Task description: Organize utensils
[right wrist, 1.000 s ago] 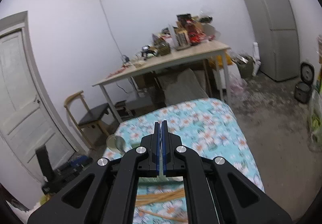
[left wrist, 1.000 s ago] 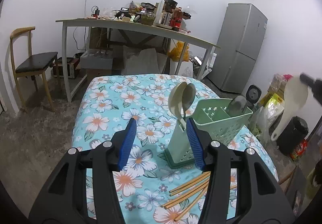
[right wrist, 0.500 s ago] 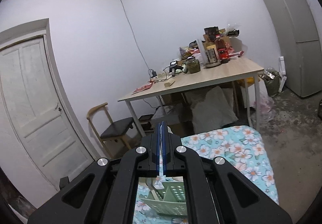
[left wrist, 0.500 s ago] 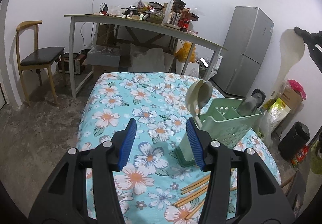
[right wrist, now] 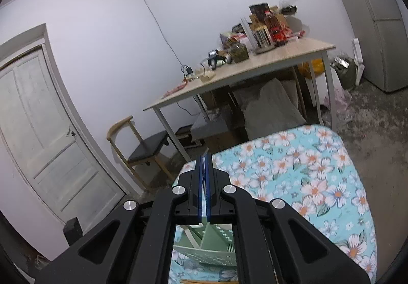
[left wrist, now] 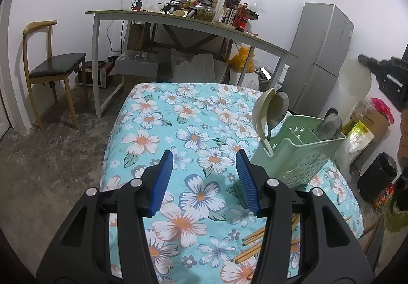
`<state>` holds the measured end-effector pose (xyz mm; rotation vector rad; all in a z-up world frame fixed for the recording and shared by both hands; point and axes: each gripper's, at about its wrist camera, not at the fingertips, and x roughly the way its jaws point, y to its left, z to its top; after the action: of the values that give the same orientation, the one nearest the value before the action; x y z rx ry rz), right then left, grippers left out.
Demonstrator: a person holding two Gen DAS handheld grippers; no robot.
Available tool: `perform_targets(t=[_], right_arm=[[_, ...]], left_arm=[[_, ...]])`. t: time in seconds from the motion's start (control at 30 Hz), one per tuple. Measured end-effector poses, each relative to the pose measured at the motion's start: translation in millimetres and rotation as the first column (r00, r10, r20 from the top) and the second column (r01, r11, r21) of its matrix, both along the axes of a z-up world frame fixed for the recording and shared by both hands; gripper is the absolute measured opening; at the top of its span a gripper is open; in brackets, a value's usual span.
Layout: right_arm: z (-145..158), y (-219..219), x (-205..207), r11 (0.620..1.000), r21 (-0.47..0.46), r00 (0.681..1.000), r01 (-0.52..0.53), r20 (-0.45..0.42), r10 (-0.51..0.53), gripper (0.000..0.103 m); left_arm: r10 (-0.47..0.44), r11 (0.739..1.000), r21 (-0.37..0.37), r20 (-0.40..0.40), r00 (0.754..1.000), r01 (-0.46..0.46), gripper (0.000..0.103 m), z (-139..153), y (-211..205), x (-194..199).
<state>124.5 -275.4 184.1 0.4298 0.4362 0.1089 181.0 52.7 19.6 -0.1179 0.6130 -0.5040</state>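
Note:
A green perforated utensil holder (left wrist: 298, 154) stands on the floral table at the right, with two spoons (left wrist: 270, 110) in one compartment and a dark one (left wrist: 331, 124) in another. My left gripper (left wrist: 204, 177) is open and empty, low over the cloth, left of the holder. Wooden chopsticks (left wrist: 257, 245) lie on the cloth behind its right finger. My right gripper (right wrist: 203, 182) is shut on a white rice paddle (left wrist: 353, 82), held high to the right of the holder; in the right wrist view the holder (right wrist: 206, 243) shows below the jaws.
The floral table (left wrist: 178, 115) has its edges close on the left and far sides. A cluttered desk (left wrist: 191, 21), a wooden chair (left wrist: 51, 69) and a grey fridge (left wrist: 321, 54) stand behind. Bags and a black bin (left wrist: 377, 177) lie on the floor at the right.
My left gripper has drawn back and to the left from the holder, staying open. My right gripper, still shut on the paddle, rose high and now tilts down over the holder.

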Motion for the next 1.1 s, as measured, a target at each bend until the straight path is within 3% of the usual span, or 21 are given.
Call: perform_targets(t=[0.3, 0.5, 0.77, 0.9, 1.1], right_arm=[[-23, -8, -2, 1.0, 0.009, 0.997, 0.03, -0.071, -0.03, 0.007], [-22, -10, -27, 0.997, -0.021, 0.995, 0.074, -0.064, -0.075, 0.025], [-38, -3, -76, 0.986, -0.118, 0.986, 0.116, -0.108, -0.128, 0.068], [-60, 2, -97, 0.979, -0.162, 0.972, 0.12, -0.18, -0.149, 0.077], [-109, 21, -119, 0.973, -0.213, 0.923, 0.093, -0.349, -0.164, 0.085]], left_arm=[[-0.002, 1.0, 0.011, -0.017, 1.0, 0.002, 0.049, -6, -4, 0], [-0.007, 1.0, 0.012, -0.019, 1.0, 0.008, 0.053, -5, -5, -3], [-0.076, 0.996, 0.039, -0.055, 0.996, 0.078, 0.067, -10, -12, -21], [-0.137, 0.986, 0.075, -0.115, 0.984, 0.146, 0.074, -22, -19, -32], [-0.203, 0.96, 0.139, -0.242, 0.949, 0.241, 0.081, -53, -30, -50]])
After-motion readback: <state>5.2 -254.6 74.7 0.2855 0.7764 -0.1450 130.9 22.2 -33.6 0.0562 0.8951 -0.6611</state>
